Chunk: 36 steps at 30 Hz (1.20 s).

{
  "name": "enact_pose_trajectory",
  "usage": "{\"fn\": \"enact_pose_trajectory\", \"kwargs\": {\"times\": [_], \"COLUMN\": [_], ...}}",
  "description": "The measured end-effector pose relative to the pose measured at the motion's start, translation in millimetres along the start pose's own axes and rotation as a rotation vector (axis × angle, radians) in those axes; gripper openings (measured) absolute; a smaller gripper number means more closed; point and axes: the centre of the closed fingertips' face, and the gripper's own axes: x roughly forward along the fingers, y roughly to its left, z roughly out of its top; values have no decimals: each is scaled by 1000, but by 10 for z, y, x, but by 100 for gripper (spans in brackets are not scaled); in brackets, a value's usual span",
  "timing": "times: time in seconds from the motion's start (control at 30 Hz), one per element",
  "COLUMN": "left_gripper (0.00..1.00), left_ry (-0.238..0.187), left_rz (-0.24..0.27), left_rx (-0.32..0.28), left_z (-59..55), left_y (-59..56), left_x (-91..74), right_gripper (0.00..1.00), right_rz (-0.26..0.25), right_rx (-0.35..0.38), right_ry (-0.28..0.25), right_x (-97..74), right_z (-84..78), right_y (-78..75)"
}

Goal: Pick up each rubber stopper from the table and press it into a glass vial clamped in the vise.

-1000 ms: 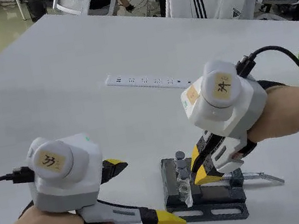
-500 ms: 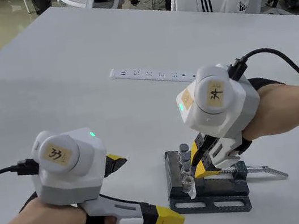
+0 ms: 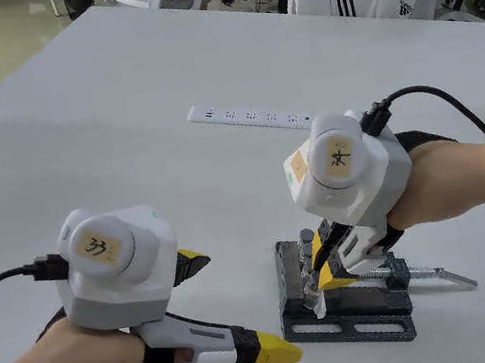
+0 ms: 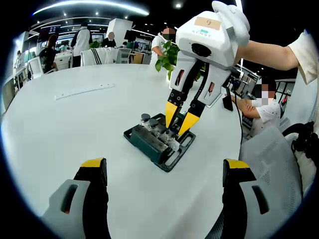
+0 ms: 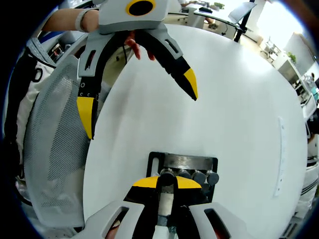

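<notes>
Grey rubber stopper sits on the end one of four vials held in the vise. The right tongs are clamped on it from above. The other three vials are already capped (tops look level). The left tongs are spread wide and empty, over the surface, well apart from the vise. Judged nearly done: the last press-in remains.

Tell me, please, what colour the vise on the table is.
The vise is dark grey, nearly black; the left gripper view shows it best.
</notes>
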Motion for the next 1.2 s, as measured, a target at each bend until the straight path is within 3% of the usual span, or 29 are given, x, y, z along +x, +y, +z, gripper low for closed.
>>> {"fn": "enact_pose_trajectory", "kwargs": {"times": [1.2], "left_gripper": [94], "left_ry": [7], "left_rz": [-9], "left_rx": [-7], "left_z": [-32], "left_y": [1], "left_x": [0], "right_gripper": [6], "right_rz": [10], "right_rx": [-12], "right_ry": [54], "right_x": [61], "right_z": [-9], "right_y": [17]}}
